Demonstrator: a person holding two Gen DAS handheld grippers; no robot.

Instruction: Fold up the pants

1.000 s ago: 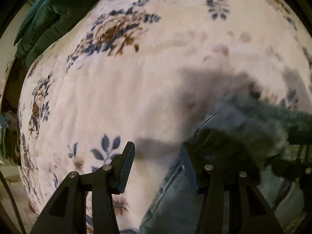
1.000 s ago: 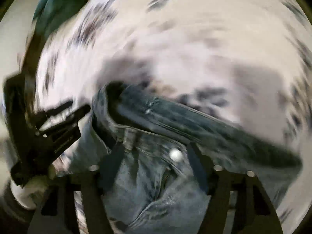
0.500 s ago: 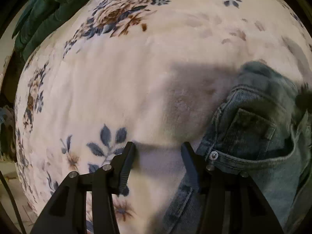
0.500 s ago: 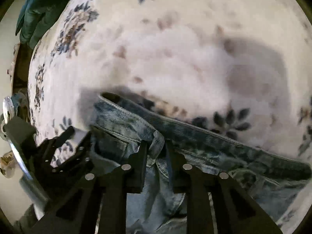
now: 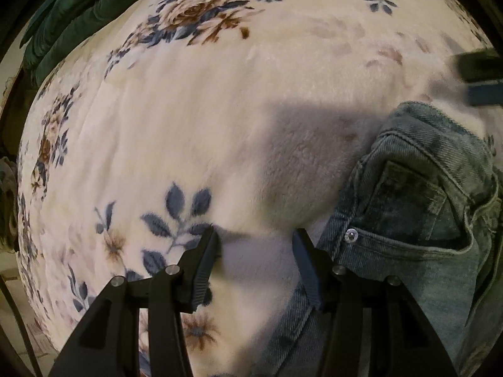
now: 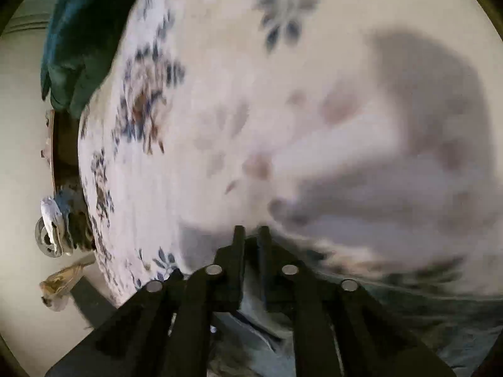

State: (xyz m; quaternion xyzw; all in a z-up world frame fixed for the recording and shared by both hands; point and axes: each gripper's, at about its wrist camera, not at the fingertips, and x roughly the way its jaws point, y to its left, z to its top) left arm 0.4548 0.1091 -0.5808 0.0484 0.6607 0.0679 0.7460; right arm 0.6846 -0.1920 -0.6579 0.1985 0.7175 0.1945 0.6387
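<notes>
Light blue jeans lie at the right of the left wrist view, with a front pocket and its rivet facing up. My left gripper points down at the floral blanket and is open with nothing between its fingers. Its right finger stands at the jeans' left edge. In the blurred right wrist view my right gripper has its fingers close together with a fold of denim pinched between them. More of the jeans trails off to the lower right.
A dark green quilted cover lies bunched at the blanket's far left corner. The bed's left edge drops to a pale floor with some small clutter. A dark blurred shape crosses the left view's upper right.
My right gripper closed on the jeans' waistband, then rose and rolled with it, so its view now swings over the blanket. In the left view the jeans' pocket settled into sight.
</notes>
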